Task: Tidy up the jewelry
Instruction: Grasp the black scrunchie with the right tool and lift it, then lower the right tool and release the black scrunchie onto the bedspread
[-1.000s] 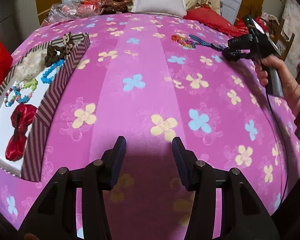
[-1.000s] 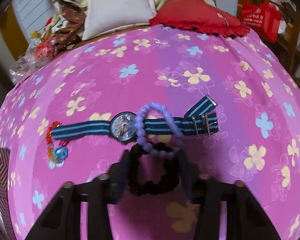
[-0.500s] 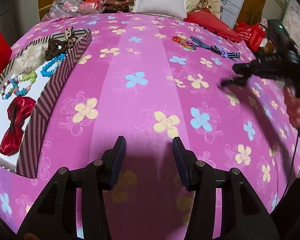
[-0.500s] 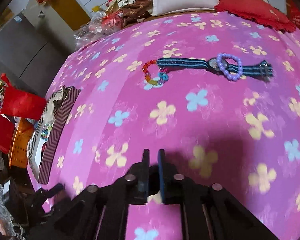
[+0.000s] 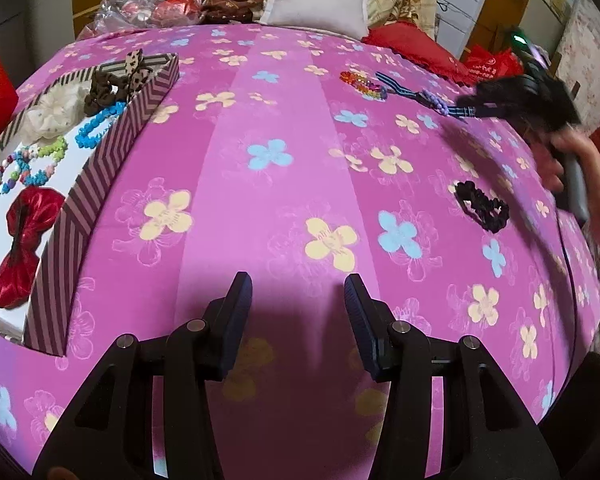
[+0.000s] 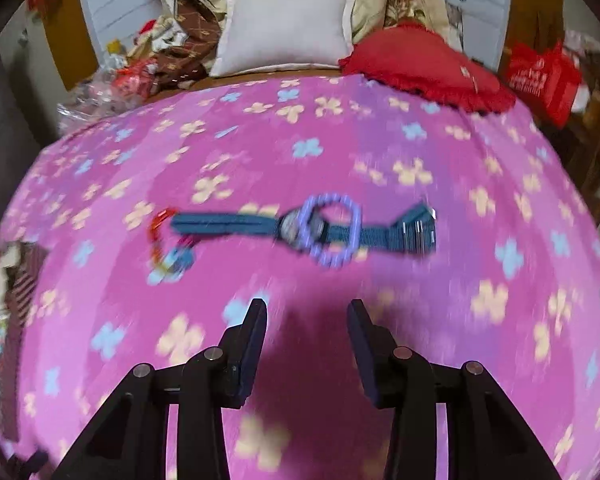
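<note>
In the left wrist view my left gripper (image 5: 298,300) hangs open and empty over the pink flowered bedspread (image 5: 284,208). At the left stands a striped box (image 5: 100,184) holding a red bow (image 5: 20,236), bead bracelets (image 5: 32,162) and scrunchies (image 5: 104,90). A black scrunchie (image 5: 482,206) lies loose on the bedspread at the right. My right gripper (image 5: 468,104) is blurred above it. In the right wrist view my right gripper (image 6: 308,312) has its jaws opening with nothing between them. Beyond it lie a blue-strapped watch (image 6: 236,226), a purple bead bracelet (image 6: 332,232) and a colourful bracelet (image 6: 168,248).
A white pillow (image 6: 284,28), a red cushion (image 6: 424,64) and a heap of cloth and plastic bags (image 5: 168,8) crowd the head of the bed. A red bag (image 6: 540,80) stands off the bed at the far right. A hand (image 5: 564,160) holds the right gripper.
The right gripper closed on the black scrunchie beside the watch, swung left with it, then let it go. The scrunchie now lies on the bedspread and the right jaws stand apart. The left gripper stayed put.
</note>
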